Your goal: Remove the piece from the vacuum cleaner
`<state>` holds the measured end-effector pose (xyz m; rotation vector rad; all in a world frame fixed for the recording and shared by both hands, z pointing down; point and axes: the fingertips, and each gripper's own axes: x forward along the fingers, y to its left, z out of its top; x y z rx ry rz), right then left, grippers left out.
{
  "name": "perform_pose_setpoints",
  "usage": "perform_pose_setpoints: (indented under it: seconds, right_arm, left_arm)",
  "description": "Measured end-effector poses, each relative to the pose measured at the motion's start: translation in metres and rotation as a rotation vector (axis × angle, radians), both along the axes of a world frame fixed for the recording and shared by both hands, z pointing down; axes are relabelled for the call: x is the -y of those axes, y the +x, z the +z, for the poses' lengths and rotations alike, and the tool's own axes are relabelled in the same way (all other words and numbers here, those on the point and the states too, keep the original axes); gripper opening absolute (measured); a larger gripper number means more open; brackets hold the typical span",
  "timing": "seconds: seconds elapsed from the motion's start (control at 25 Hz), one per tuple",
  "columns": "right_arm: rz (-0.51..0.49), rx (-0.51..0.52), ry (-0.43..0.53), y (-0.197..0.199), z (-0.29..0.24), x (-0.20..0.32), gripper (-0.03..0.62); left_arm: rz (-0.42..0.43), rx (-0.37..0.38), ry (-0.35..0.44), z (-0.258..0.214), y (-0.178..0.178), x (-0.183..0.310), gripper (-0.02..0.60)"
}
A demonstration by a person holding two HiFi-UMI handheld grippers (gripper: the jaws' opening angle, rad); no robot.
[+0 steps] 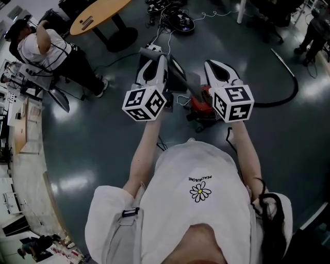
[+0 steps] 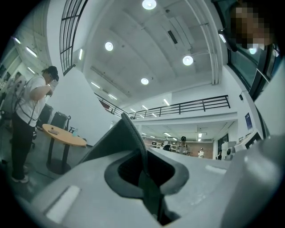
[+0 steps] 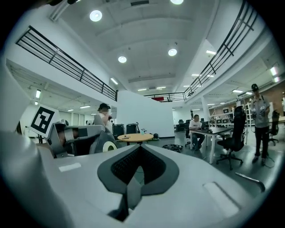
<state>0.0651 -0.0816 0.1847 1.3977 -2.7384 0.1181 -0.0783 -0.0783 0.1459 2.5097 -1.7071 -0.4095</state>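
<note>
A red vacuum cleaner [image 1: 202,105] stands on the dark floor below and between my two grippers. A long dark grey piece [image 1: 178,77] slants up and left from it to a lighter end [image 1: 149,50]. My left gripper [image 1: 163,58] lies alongside this piece. In the left gripper view it [image 2: 144,171] is shut on a thin dark grey part [image 2: 129,133] that pokes up past the jaws. My right gripper [image 1: 212,64] hovers to the right of the piece. In its own view it [image 3: 136,171] is shut with nothing between the pads. That view also shows the left gripper's marker cube [image 3: 42,120].
A person in a white shirt [image 1: 41,46] stands at the upper left beside a round wooden table [image 1: 95,15]. Cables [image 1: 170,20] lie ahead on the floor, and a black hose [image 1: 289,87] curves at the right. Benches [image 1: 20,149] line the left edge. An office chair [image 3: 236,133] and seated people are further off.
</note>
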Motion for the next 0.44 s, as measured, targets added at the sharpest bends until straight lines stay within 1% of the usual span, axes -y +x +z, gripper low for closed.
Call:
perform_pose_setpoints:
  seconds: [0.24,0.44]
  right_arm:
    - [-0.016,0.002,0.01,-0.011,0.001,0.0,0.018]
    - [-0.016,0.0,0.029,-0.02,-0.001,0.012,0.018]
  left_arm:
    - [-0.019,-0.005,-0.007,0.01,-0.013,-0.006,0.021]
    - [-0.02,0.004,-0.01,0.016,-0.022,0.004,0.021]
